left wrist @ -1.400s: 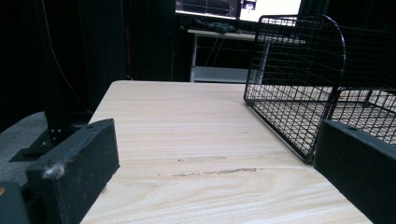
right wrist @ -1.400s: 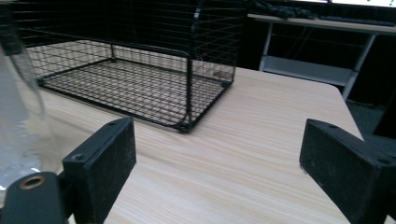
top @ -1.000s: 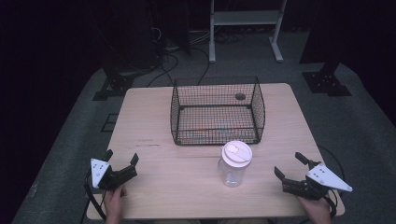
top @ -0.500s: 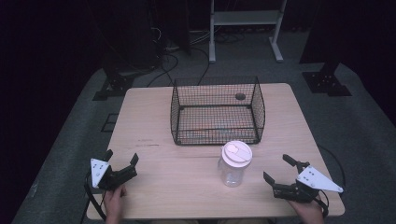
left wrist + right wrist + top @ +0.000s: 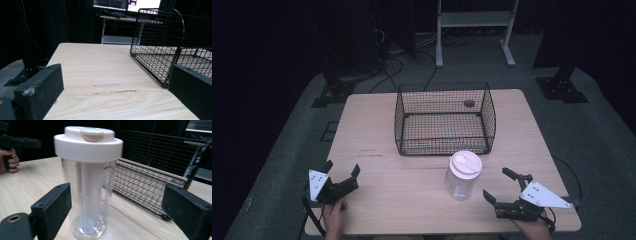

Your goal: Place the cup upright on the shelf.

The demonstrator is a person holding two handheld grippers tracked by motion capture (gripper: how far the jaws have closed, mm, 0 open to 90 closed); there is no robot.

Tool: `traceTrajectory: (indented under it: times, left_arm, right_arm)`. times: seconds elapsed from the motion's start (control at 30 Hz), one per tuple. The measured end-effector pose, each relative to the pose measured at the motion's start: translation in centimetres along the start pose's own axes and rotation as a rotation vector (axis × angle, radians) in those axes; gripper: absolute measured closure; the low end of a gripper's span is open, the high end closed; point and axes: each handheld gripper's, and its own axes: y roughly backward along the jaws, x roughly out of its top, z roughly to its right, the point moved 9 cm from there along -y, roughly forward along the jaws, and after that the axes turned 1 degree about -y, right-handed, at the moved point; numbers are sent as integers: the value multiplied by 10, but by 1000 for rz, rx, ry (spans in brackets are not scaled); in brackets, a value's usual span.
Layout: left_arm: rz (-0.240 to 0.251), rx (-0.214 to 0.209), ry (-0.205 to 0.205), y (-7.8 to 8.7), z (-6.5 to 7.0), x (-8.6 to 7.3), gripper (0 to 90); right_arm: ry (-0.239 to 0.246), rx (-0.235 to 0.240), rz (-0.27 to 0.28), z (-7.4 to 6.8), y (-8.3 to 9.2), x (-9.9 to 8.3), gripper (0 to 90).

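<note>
A clear plastic bottle with a white lid (image 5: 463, 174) stands upright on the wooden table (image 5: 377, 135), just in front of a black wire basket (image 5: 443, 118). My right gripper (image 5: 498, 184) is open, a short way right of the bottle and aimed at it. In the right gripper view the bottle (image 5: 88, 180) stands close ahead, nearer the left jaw, with nothing touching it. My left gripper (image 5: 343, 172) rests open near the table's front left corner, with nothing between its jaws. In the left gripper view the basket (image 5: 160, 42) is ahead to the right.
A small dark round object (image 5: 469, 103) shows at the basket's far right. A white metal rack (image 5: 474, 25) and dark stands sit on the floor beyond the table. Bare tabletop (image 5: 100, 75) lies between the left gripper and the basket.
My right gripper has moved left along the table's front edge, toward the bottle. The left gripper, bottle and basket have stayed put.
</note>
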Motion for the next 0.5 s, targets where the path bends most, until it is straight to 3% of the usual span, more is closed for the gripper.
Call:
traceTrajectory:
  times: [0.4,0.5]
  left_arm:
    - [-1,1,1,0,0,0,0]
    - [-1,1,2,0,0,0,0]
  right_arm:
    - [37,61,-13,-20,-18,11,73]
    - [48,58,-19,-22,-24,14,73]
